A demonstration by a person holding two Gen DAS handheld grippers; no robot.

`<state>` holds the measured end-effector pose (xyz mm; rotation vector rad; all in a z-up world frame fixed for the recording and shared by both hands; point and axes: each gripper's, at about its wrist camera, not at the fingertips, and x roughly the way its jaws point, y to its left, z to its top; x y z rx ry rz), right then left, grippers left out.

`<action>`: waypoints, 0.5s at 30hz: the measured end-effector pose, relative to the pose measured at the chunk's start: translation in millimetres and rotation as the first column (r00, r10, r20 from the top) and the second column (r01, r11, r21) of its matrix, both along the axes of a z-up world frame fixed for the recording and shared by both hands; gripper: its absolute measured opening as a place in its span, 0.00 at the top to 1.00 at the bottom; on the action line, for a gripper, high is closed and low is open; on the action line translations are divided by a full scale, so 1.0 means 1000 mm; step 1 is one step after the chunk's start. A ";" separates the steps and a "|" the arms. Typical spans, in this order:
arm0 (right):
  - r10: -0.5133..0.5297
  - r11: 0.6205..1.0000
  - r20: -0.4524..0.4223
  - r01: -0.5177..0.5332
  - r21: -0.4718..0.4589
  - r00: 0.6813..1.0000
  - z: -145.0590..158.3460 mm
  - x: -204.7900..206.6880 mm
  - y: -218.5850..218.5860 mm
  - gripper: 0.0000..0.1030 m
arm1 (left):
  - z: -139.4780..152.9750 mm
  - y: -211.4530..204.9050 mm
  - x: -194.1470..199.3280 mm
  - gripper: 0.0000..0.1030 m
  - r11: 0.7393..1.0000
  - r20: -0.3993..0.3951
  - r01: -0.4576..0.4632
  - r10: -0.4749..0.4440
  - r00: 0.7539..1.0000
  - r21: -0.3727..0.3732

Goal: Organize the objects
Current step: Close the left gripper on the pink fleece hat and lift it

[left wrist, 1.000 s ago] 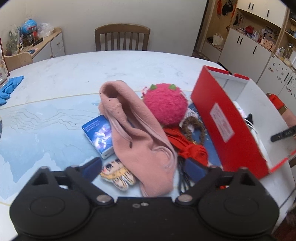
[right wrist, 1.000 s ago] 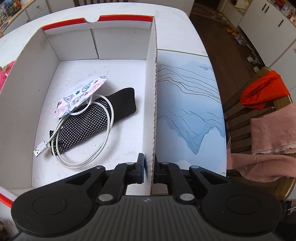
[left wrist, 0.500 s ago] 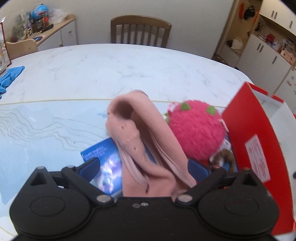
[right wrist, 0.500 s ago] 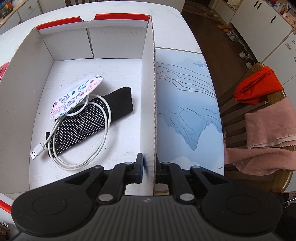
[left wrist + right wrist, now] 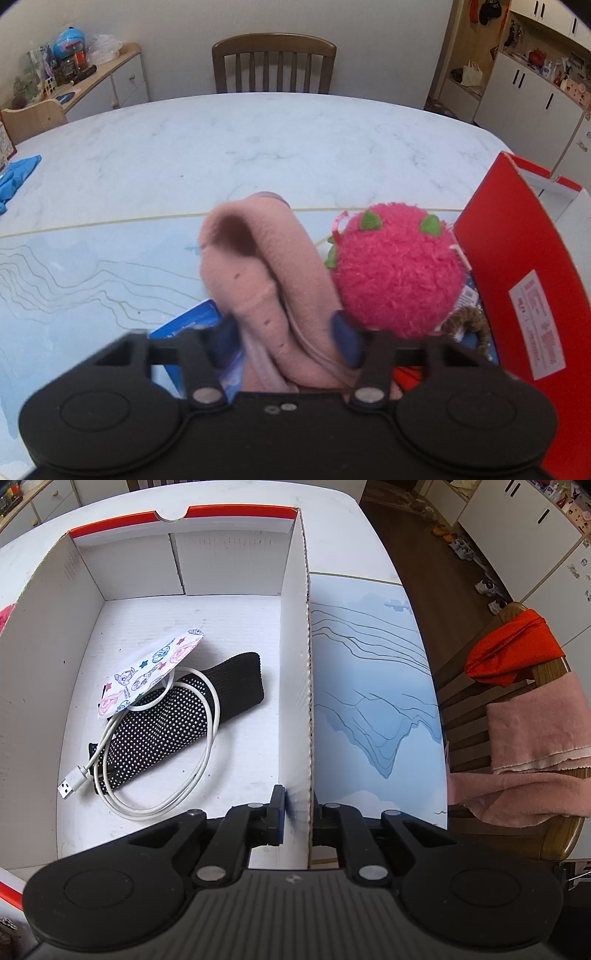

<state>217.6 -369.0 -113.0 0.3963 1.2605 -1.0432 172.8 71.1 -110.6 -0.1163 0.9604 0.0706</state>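
The left gripper's fingers (image 5: 343,341) are closing around the pink fleece cloth (image 5: 266,280), which stands bunched between the two blue pads; whether they already press it I cannot tell. The right gripper's fingers (image 5: 279,816) sit together, clamped on the near end of the box's (image 5: 44,657) right wall.

The step in hand looks like picking up the cloth while the box is steadied. Next, I judge, the grip must firm up, then lift the cloth clear and carry it over the red wall (image 5: 517,288) into the box.

On the worktop (image 5: 258,147) the cloth rises in a soft folded hump, touching the fuzzy pink ball (image 5: 399,273) and overlapping a blue card box (image 5: 192,321).
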 end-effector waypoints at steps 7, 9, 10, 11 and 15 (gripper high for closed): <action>0.015 1.000 0.006 -0.015 -0.002 1.000 -0.002 -0.002 0.000 0.91 | 0.017 0.007 -0.012 0.90 0.997 0.005 0.008 -0.007 1.000 -0.072; 0.025 1.000 0.007 -0.025 -0.003 1.000 -0.003 -0.002 0.000 0.91 | 0.026 0.008 -0.017 0.90 0.996 0.004 0.003 -0.002 1.000 -0.090; 0.030 1.000 0.009 -0.030 -0.004 1.000 -0.003 -0.003 0.001 0.91 | 0.031 0.008 -0.020 0.90 0.995 0.003 -0.002 0.002 1.000 -0.098; 0.036 0.999 0.008 -0.036 -0.005 0.999 -0.003 -0.003 0.002 0.92 | 0.036 0.007 -0.024 0.90 0.995 0.003 -0.006 0.006 1.000 -0.102; 0.053 0.999 0.017 -0.053 -0.003 0.998 -0.003 -0.004 0.002 0.92 | 0.059 0.003 -0.041 0.90 0.992 0.003 -0.021 0.021 1.000 -0.124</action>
